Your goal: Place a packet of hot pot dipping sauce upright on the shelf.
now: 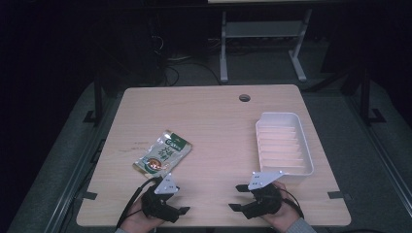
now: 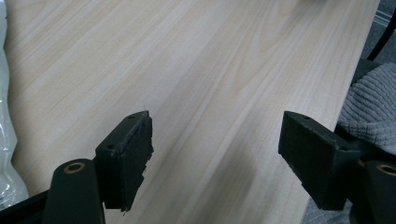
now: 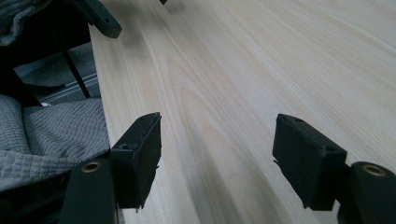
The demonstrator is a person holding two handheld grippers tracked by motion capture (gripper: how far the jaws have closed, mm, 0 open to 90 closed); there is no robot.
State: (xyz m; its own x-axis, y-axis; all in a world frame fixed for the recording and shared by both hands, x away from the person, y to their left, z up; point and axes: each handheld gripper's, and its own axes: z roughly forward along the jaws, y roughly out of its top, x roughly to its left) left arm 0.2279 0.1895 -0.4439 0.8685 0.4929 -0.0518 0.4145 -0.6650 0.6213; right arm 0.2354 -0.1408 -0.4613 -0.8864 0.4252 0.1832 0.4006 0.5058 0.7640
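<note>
A green and white food pouch [image 1: 163, 154] lies flat on the left half of the wooden table [image 1: 218, 111]. A white ribbed tray [image 1: 284, 143] stands empty on the right half. My left gripper [image 1: 179, 201] rests near the front edge, just below the pouch, its jaws pointing toward the table's middle. In the left gripper view the left gripper [image 2: 215, 123] is open over bare wood, with the pouch's edge [image 2: 6, 140] at the far left. My right gripper [image 1: 237, 197] sits in front of the tray, facing left. In the right gripper view the right gripper [image 3: 217, 121] is open and holds nothing.
A round cable hole [image 1: 244, 97] sits near the table's far edge. Behind the table stands a white metal frame [image 1: 262, 34] on dark floor. Grey knit clothing [image 3: 56, 135] lies beyond the table's front edge. The other gripper's jaw [image 3: 100, 18] shows top left in the right gripper view.
</note>
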